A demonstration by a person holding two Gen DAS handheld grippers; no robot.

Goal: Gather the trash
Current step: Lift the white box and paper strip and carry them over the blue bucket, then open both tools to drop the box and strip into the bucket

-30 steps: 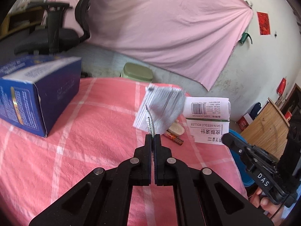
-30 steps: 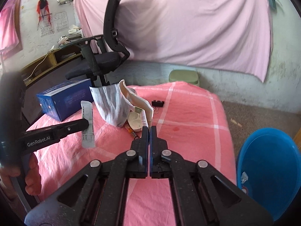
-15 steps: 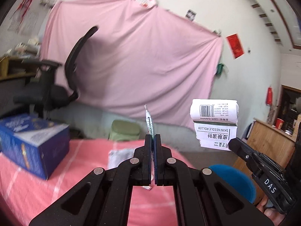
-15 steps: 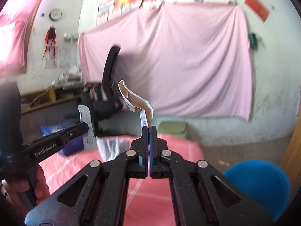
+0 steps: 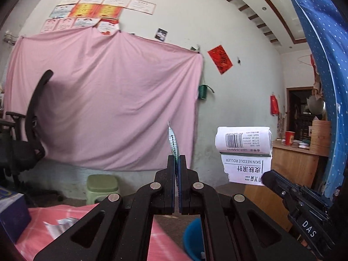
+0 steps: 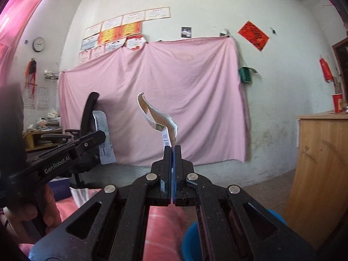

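Your left gripper (image 5: 176,159) is pressed together on a thin printed sachet (image 5: 173,140), seen edge-on from its own camera; the sachet stands up from the tips, in the air in front of the pink sheet (image 5: 113,100). From the right wrist view the same sachet (image 6: 104,136) shows flat, a pale strip with fine print, pinched at the tip of the left gripper (image 6: 102,135).

Your right gripper (image 6: 172,150) is clamped on a torn white carton (image 6: 159,122), bent and curling up and to the left of the tips. From the left wrist view that carton (image 5: 244,154) hangs to the right of your left tool, barcode at the top, "SKIN NEEDLE ROLLER" printed upside down below, its lower corner at the nose of the right gripper (image 5: 266,177).

Both tools point level at the wall, side by side, apart.

Below the left tool: the pink checked tablecloth (image 5: 71,212), a blurred scrap of paper (image 5: 62,224) on it, a blue box (image 5: 12,208) at far left. The blue bin (image 5: 192,238) sits low between the tool's arms, just right of centre; under the right tool too (image 6: 191,241).

Further out: green stool (image 5: 102,184), black office chair (image 5: 26,134), wooden cabinet (image 6: 322,167) at right.
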